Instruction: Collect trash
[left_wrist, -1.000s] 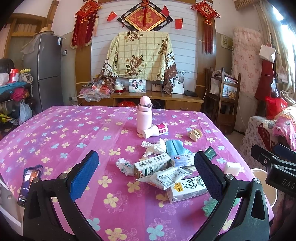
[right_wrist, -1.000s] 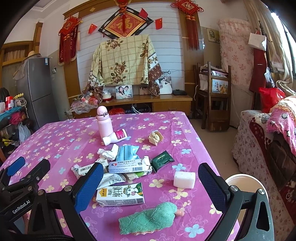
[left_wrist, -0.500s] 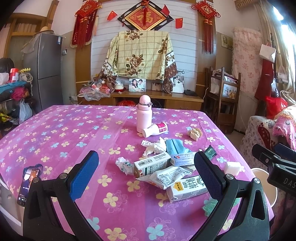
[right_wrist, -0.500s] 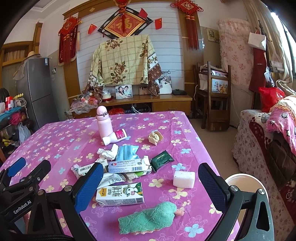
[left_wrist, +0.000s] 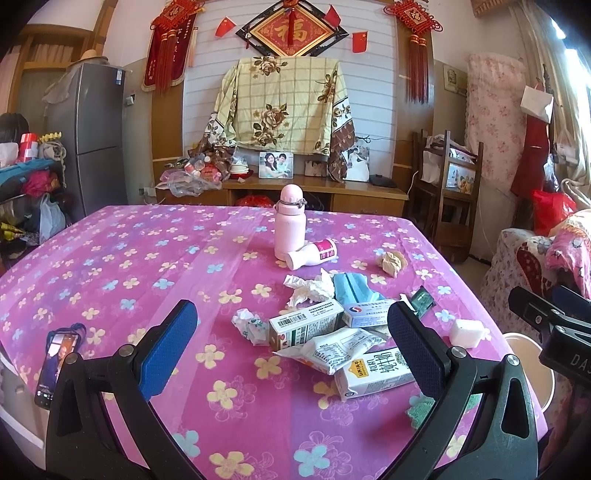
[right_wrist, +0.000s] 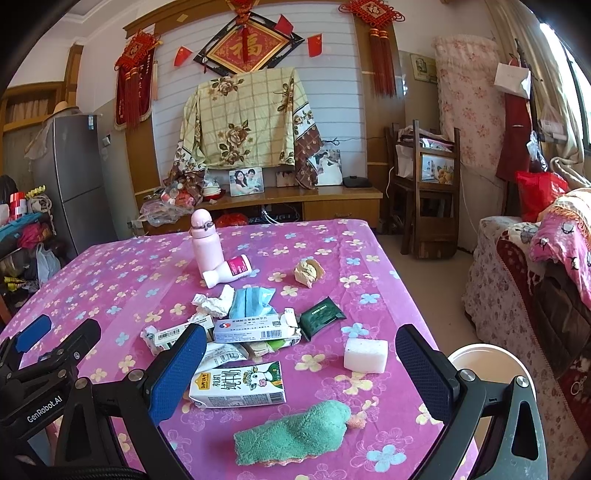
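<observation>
Left gripper (left_wrist: 291, 343) and right gripper (right_wrist: 301, 363) both released, hovering near the trash pile, milk carton (right_wrist: 238, 384) nearest, on the table (left_wrist: 110, 258).

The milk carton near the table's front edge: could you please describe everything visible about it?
The milk carton is a white, rectangular paperboard box with black Chinese lettering, a cartoon cow, a yellow logo and a green end. It lies flat on its side on the floral tablecloth, looks intact, and sits apart from the green cloth. In the left view a white wrapper overlaps its corner.
</observation>
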